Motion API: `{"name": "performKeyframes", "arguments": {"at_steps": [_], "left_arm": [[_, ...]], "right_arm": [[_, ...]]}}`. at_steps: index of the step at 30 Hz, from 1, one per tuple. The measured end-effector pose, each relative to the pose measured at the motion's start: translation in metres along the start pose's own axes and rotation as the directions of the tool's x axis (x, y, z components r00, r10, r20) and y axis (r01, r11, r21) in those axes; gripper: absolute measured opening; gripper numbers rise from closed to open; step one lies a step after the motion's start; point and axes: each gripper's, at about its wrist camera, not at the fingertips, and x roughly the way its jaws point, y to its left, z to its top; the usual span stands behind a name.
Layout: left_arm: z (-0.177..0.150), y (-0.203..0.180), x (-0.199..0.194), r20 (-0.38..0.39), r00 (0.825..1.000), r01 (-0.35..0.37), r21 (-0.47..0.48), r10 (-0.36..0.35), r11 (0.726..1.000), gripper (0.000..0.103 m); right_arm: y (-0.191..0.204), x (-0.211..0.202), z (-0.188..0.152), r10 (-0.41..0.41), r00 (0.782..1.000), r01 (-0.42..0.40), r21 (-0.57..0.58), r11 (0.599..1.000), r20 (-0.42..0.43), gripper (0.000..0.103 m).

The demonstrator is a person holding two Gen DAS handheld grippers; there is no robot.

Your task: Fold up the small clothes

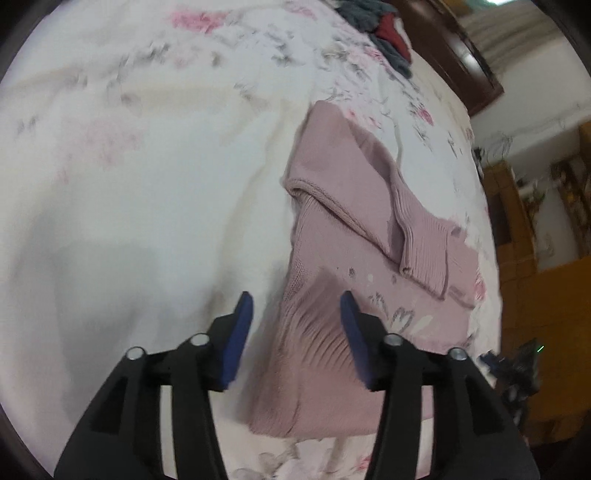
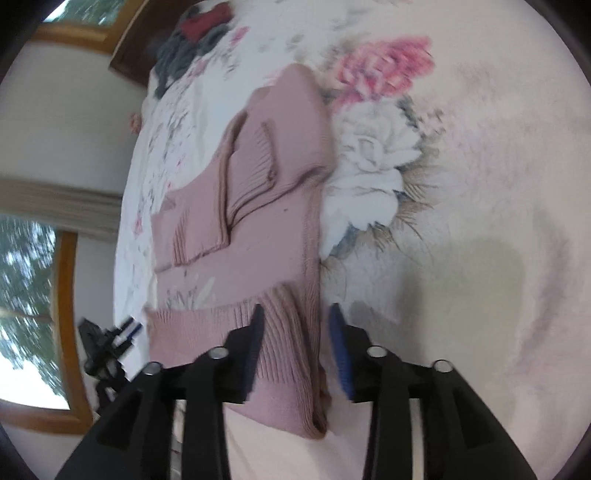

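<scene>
Btwn both wide-open grippers, left (image 1: 297, 319) & right (image 2: 295, 325), the pink knit sweater (image 1: 332, 221) looks soft n floppy, so prob grab the ribbed hem (image 2: 280, 332) corners.

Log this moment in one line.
left gripper: open over sweater hem | right gripper: open at hem | sleeves folded in | bed

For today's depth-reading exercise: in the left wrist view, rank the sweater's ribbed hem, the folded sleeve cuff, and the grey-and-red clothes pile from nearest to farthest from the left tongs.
1. Ribbed hem: between the open left tongs.
2. Folded sleeve cuff: ahead, to the right, lying on the pink sweater.
3. Grey-and-red clothes pile: far end of the floral bedsheet.
</scene>
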Motion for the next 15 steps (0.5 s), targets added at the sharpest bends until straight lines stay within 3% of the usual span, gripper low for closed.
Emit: {"name": "performKeyframes", "arguments": {"at_steps": [2,7,15], "left_arm": [[-0.002,-0.010,0.001,0.002,0.999,-0.043,0.081,0.043,0.996,0.062],[-0.004,-0.028,0.021,-0.032,0.996,-0.075,0.214,0.084,0.974,0.064],[-0.012,-0.055,0.065,-0.064,0.982,-0.141,0.391,0.180,0.909,0.064]], "right_arm": [[0.013,0.002,-0.002,-0.013,1.000,0.012,-0.059,0.998,-0.010,0.044],[0.037,0.024,-0.008,-0.081,0.996,0.071,-0.174,0.982,-0.049,0.051],[0.036,0.063,-0.008,-0.187,0.979,0.168,-0.199,0.966,-0.084,0.055]]}}
